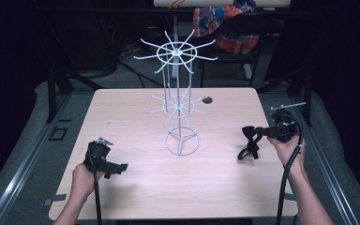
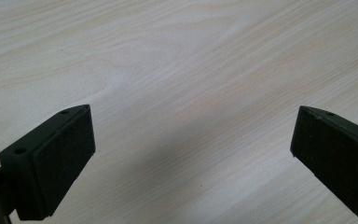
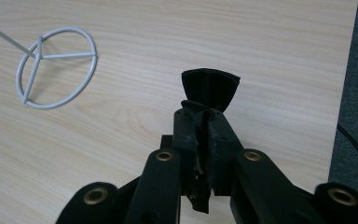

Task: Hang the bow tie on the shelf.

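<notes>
Evidently the coming move turns on the gap between the black bow tie (image 1: 249,140) and the white wire rack (image 1: 178,89), since the right gripper (image 1: 258,133) is clamped on the tie at the right side of the table (image 1: 136,187) and the rack stands to its left and a little farther from the person. In the right gripper view the jaws are pressed together on the tie's middle, one fanned wing (image 3: 209,88) jutting past the tips toward the far side while the rest hangs down between them; in the high view the strap dangles toward the wood below the gripper. The rack is upright, its long axis vertical, with a ring base (image 3: 56,67) on the table and two tiers of spokes radiating outward; a small dark piece (image 1: 207,99) sits at the end of one lower spoke on the right. That right-hand side of the rack is the nearer one for the loaded hand, which looks the likelier to hang the tie. The left gripper (image 1: 107,164) hovers low over bare wood near the front left, jaws spread wide with nothing between them, well apart from the rack. Open tabletop lies between both hands and the base, though the right gripper works near the table's right edge.
</notes>
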`<state>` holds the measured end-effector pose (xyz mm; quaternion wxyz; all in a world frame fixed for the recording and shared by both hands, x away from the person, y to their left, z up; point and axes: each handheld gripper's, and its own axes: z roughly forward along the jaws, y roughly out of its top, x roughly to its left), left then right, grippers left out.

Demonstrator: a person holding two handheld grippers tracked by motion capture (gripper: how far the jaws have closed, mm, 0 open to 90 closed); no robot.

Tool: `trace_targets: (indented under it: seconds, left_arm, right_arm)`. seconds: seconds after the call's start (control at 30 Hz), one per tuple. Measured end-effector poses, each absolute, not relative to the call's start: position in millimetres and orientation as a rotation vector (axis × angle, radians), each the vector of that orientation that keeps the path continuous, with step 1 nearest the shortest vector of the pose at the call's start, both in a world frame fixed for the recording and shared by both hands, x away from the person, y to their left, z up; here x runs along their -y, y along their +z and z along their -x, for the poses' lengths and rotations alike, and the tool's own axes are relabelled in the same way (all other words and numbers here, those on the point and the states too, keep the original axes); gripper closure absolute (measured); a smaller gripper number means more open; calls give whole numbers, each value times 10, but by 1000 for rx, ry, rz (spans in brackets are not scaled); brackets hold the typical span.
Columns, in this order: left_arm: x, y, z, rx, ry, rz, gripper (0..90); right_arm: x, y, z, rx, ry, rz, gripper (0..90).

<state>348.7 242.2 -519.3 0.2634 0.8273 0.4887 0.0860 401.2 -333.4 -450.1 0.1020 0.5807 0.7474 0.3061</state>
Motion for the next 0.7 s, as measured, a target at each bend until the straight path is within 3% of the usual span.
trace_targets:
  seconds: [0.7]
  left_arm:
    - [-2422,-5194,-3488,-1320,231,-2236,0]
  right_arm:
    - [3147,-4378,-4060,-2274,901,-1641,846]
